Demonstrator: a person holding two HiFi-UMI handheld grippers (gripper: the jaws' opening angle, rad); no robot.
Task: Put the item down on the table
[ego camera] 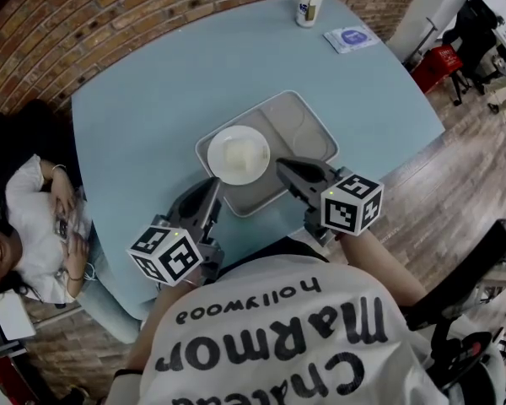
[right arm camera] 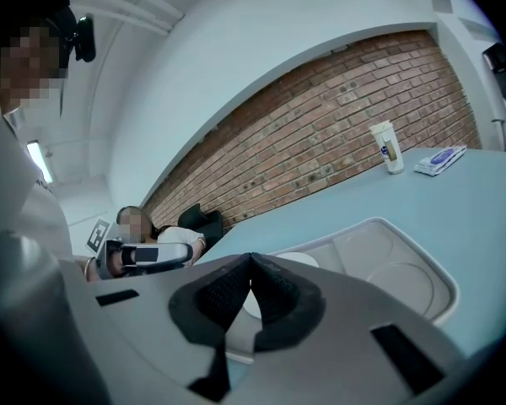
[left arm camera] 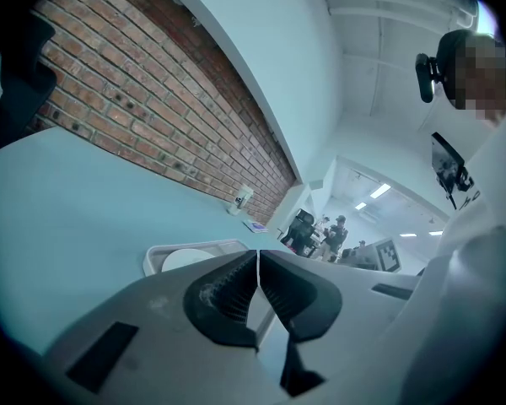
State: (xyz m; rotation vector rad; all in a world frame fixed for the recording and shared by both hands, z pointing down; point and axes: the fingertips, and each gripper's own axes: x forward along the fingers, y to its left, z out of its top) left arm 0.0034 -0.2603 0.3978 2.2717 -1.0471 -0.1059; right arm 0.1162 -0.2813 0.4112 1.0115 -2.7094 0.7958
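the tray (ego camera: pixel 317 121) sits flat on the blue table (ego camera: pixel 143 99), straight ahead of both tongs, with a white plate (ego camera: pixel 220 164) in its left half carrying a pale piece of food (ego camera: pixel 241 153). its long side slants from near-left to far-right in the head view. the left gripper (ego camera: pixel 212 189) is closed on nothing, its tip just beside the tray's near-left edge. the right gripper (ego camera: pixel 283 169) is also closed and empty, its tip over the near rim, so it looks the nearer of the two. whether either touches the rim i cannot tell. judging by this, the item is already down and the tongs need only draw back toward the person. the shirt (ego camera: pixel 270 336) print reads partly "marmon" and "hollywood". the cup (ego camera: pixel 310 2) label and the packet (ego camera: pixel 352 38) are too small to read.
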